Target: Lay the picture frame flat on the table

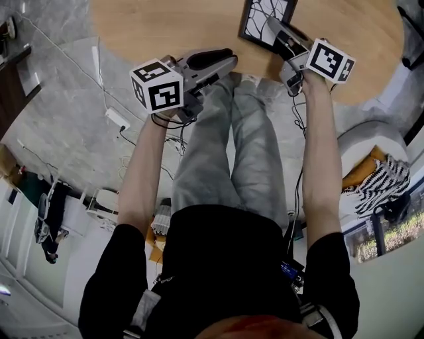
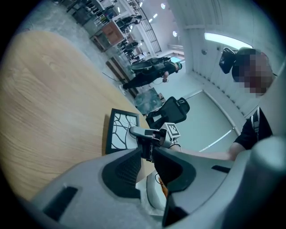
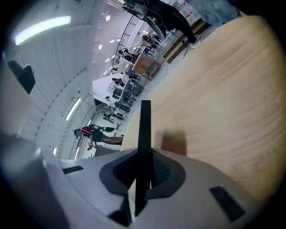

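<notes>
Right tool (image 1: 277,32) clamps frame (image 1: 264,18) edge at 1 o'clock, frame seemingly tilted off surface (image 1: 172,23). Left tool (image 1: 230,63) closed, empty. Risk: thin-edge grip slips, frame slaps down.

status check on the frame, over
Left gripper jaws shut, empty. Right gripper jaws shut on picture frame edge. Frame tilted up from table, not flat yet. Nothing in the way.

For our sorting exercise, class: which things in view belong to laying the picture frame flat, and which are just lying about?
Part of the job:
- picture frame, clamped edge-on in the right claw
- wooden table
- left claw, shut on nothing

Just lying about:
- white power strip on the floor
- striped cloth
</notes>
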A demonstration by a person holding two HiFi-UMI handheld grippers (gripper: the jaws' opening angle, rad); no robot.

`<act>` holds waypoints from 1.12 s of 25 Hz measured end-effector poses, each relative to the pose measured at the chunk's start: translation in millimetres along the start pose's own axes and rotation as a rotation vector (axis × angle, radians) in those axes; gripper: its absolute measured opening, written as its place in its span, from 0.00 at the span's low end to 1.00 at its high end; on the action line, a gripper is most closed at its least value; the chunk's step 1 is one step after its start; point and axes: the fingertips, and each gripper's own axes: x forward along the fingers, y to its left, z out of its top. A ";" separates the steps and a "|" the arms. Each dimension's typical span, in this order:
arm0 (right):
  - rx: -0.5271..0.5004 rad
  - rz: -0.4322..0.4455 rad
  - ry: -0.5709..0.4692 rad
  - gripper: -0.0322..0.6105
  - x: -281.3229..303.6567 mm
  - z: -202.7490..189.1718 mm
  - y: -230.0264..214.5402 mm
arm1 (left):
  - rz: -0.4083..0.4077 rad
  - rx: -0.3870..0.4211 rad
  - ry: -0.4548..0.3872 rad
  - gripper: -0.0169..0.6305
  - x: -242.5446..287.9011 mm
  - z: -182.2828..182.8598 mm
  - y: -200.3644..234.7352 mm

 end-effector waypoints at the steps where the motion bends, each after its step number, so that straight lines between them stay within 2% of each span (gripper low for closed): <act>1: 0.003 -0.013 0.001 0.10 1.5 0.0 -4.1 | -0.002 -0.004 0.001 0.17 0.5 -2.0 -0.7; 5: 0.021 -0.057 -0.010 0.10 -0.9 2.8 -17.4 | -0.014 -0.026 -0.006 0.16 3.2 -7.1 -3.2; 10: -0.037 -0.170 -0.010 0.11 -0.1 0.5 -31.2 | -0.019 -0.036 -0.012 0.15 -1.9 -6.9 -1.5; 13: -0.087 -0.243 -0.013 0.17 0.9 -0.2 -37.8 | -0.021 -0.040 -0.015 0.15 -3.8 -6.7 0.1; 19: -0.192 -0.454 -0.004 0.32 -4.9 0.7 -57.8 | -0.030 -0.047 -0.025 0.15 -6.8 -6.8 -0.6; 23: -0.261 -0.557 0.011 0.34 -7.8 1.5 -63.6 | -0.033 -0.048 -0.038 0.15 -6.1 -7.3 -4.5; 25: -0.307 -0.614 0.014 0.35 -11.4 2.0 -65.4 | -0.006 -0.028 -0.059 0.14 -5.7 -4.6 -4.6; 28: -0.341 -0.669 -0.034 0.35 -26.2 7.1 -59.9 | 0.086 0.035 -0.124 0.10 -8.0 9.4 -3.2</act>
